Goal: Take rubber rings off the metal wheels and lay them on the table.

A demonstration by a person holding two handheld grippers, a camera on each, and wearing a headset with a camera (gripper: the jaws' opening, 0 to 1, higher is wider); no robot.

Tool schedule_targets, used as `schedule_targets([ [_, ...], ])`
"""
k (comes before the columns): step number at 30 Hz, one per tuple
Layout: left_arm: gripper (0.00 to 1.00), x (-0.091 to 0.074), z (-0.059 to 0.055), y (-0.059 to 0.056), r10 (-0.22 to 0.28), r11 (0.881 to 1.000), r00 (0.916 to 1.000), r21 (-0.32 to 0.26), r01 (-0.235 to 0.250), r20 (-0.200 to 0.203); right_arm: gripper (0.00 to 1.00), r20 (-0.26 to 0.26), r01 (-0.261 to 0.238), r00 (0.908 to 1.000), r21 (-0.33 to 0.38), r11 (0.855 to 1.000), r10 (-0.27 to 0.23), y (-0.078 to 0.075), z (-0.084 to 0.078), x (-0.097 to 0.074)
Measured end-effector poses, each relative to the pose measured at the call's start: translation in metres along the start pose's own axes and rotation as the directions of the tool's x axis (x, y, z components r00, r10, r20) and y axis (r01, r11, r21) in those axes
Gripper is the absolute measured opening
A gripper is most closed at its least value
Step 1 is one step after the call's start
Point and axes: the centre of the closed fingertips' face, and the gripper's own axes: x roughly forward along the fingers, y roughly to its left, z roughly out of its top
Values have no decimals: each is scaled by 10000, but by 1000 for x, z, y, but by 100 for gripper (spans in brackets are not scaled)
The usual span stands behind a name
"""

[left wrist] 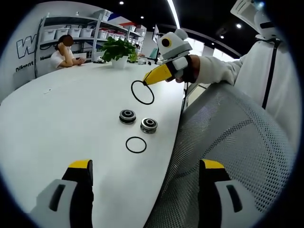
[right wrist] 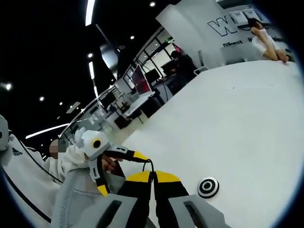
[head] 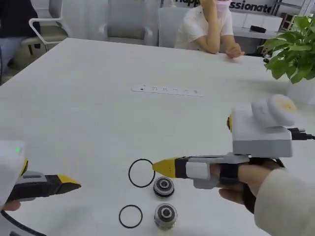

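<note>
Two bare metal wheels [head: 163,187] [head: 166,215] stand side by side near the table's front edge, and they also appear as wheels [left wrist: 127,116] [left wrist: 148,125] in the left gripper view. A black rubber ring [head: 130,216] lies flat to the left of the nearer wheel. My right gripper [head: 155,167] is shut on a second ring [head: 141,173], which hangs from its yellow tips just left of the far wheel. The held ring [left wrist: 142,92] hangs a little above the table. My left gripper [head: 76,185] hovers at the lower left, its jaws wide open [left wrist: 146,166] with nothing between them.
A white power strip [head: 167,90] lies mid-table. A potted plant [head: 293,49] stands at the far right. A person [head: 209,24] sits at the far side, with chairs [head: 44,27] behind. A mesh chair back [left wrist: 228,142] is close to the front edge.
</note>
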Motion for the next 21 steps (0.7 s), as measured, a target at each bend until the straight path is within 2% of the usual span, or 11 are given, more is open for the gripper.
schedule_targets([
  [9,91,1,-2,-1,-48,10000,10000,-33,48,-84,0,-317,-205,9993,-405,9990,192,14,-6,14],
  [21,90,3,-5,-1,-100,9998,9998,-147,97,-198,0,-746,-314,9968,-549,9980,273,13,-18,27],
])
